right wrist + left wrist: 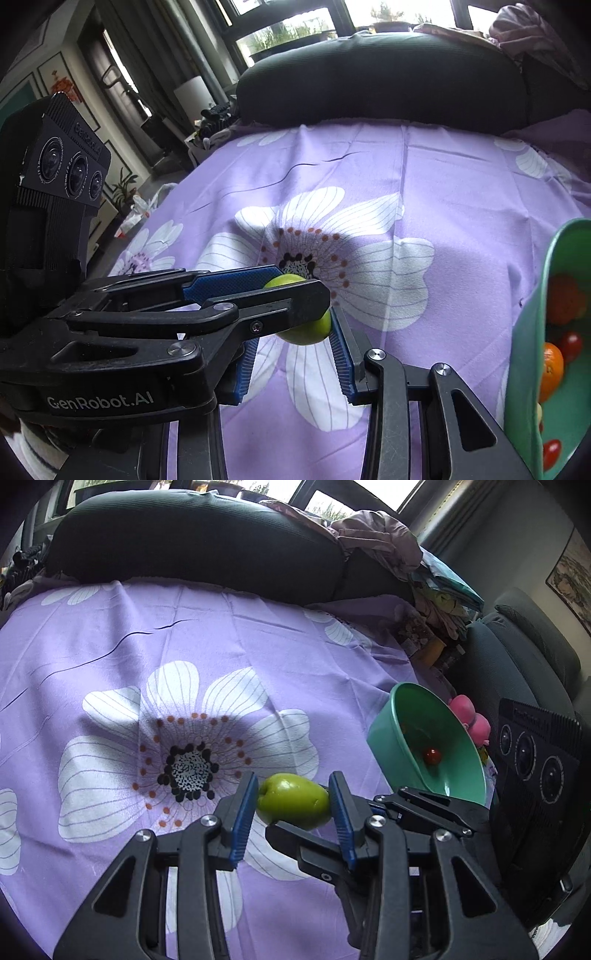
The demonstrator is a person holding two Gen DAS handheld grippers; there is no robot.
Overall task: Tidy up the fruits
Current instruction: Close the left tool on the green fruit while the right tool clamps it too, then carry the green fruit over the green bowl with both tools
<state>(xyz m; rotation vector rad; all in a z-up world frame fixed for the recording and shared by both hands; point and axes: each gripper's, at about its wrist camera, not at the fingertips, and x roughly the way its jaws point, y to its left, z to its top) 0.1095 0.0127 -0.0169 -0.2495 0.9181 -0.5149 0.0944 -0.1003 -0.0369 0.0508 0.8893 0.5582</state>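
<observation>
A green fruit point(293, 800) sits between the blue pads of my left gripper point(293, 801), which is shut on it above the purple flowered cloth point(147, 646). My right gripper point(293, 321) crosses it from the side, and the same fruit point(306, 330) lies between its pads too. One finger point(306, 834) of the right gripper shows under the fruit in the left wrist view. A tilted green bowl point(402, 716) at the right holds a small red fruit point(432, 756). In the right wrist view the bowl point(528, 369) holds several red and orange fruits.
A dark cushion point(192, 535) lies across the far edge of the cloth. Crumpled clothes point(384, 539) are piled at the back right. A pink toy point(472, 716) sits behind the bowl. A dark chair point(517, 657) stands to the right.
</observation>
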